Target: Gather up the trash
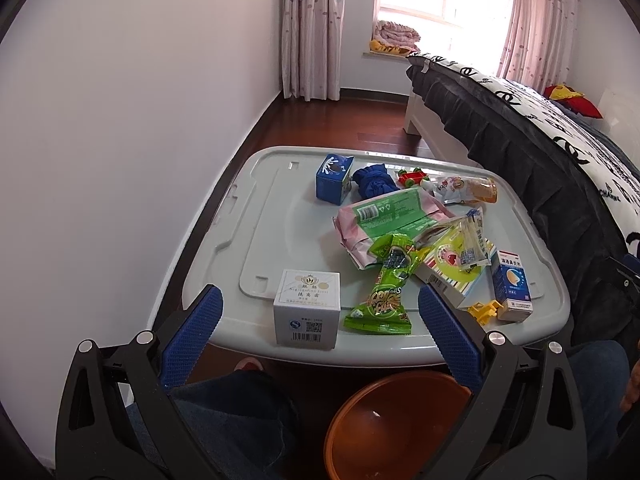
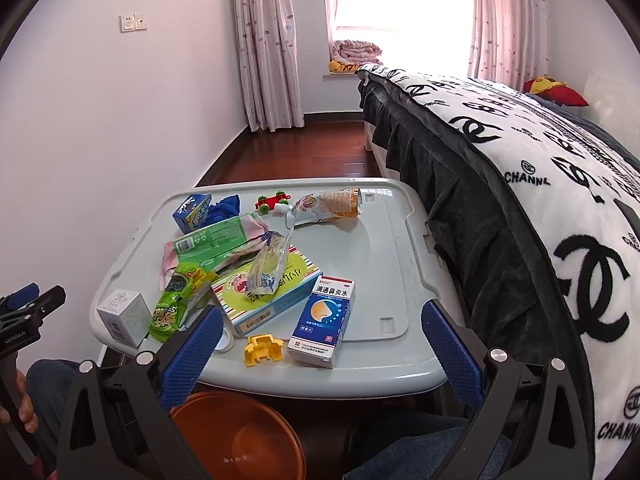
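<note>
While both grippers hover with fingers spread wide and holding nothing, the grey lid (image 2: 392, 248) carries the trash: pink-green packet (image 1: 384, 216) at centre, green snack bag (image 1: 384, 292) at six o'clock, left gripper (image 1: 320, 320), right gripper (image 2: 322, 334).

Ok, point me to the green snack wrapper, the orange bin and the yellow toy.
green snack wrapper (image 1: 382, 300): left wrist view, on its printed lower half.
orange bin (image 2: 236, 440): right wrist view, on its inner wall.
yellow toy (image 2: 262, 348): right wrist view, on its middle.
</note>
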Demonstrator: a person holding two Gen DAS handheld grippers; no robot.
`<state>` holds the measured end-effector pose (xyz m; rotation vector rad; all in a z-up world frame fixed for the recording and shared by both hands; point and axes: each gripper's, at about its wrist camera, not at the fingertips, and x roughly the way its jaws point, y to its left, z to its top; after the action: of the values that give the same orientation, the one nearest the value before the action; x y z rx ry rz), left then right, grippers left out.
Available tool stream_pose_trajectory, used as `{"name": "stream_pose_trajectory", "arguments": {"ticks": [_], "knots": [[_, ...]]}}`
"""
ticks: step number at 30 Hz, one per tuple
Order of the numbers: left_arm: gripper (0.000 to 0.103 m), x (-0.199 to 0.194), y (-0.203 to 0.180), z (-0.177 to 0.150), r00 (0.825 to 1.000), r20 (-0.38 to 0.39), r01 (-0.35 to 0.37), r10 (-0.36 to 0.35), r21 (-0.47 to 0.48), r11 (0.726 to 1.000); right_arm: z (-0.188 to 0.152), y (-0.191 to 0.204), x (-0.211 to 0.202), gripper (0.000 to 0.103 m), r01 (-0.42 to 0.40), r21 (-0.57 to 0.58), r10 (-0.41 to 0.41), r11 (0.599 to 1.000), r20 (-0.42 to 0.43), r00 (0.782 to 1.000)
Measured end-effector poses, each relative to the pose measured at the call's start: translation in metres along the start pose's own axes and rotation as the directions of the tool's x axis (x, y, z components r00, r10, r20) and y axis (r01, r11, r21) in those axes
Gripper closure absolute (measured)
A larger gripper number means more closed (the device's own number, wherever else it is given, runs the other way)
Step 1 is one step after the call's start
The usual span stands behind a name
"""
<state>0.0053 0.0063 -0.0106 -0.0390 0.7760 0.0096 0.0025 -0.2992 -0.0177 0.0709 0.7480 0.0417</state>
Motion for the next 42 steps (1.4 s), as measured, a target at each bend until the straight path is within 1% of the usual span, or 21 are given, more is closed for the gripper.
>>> {"name": "stream_pose_trajectory", "arguments": {"ticks": [15,28,40,42], "knots": [[0.007,0.004,0.002,-0.003,1.000,-0.014,-0.002,0.002,-0.010,1.000,-0.001,0.000,0.002,0.005,-0.005,0.001,0.005,1.000,-0.011,1.000],[0.007,0.012,0.007,-0.005,0.999,-0.039,0.007,-0.008,-0.029,1.000,-0.003,0.001,0.004,0.005,-0.009,0.004,0.009,1.000,-0.016,1.000],[0.007,0.022,0.012,-0.008,0.998,-0.059,-0.002,-0.001,-0.041,0.999,-0.004,0.002,0.009,0.005,-0.013,0.001,0.013,1.000,-0.027,1.000],[0.007,0.025,0.013,-0.009,0.997,-0.071,-0.001,-0.002,-0.042,0.999,-0.004,0.001,0.009,0.005,-0.015,0.003,0.015,1.000,-0.029,0.999]]}}
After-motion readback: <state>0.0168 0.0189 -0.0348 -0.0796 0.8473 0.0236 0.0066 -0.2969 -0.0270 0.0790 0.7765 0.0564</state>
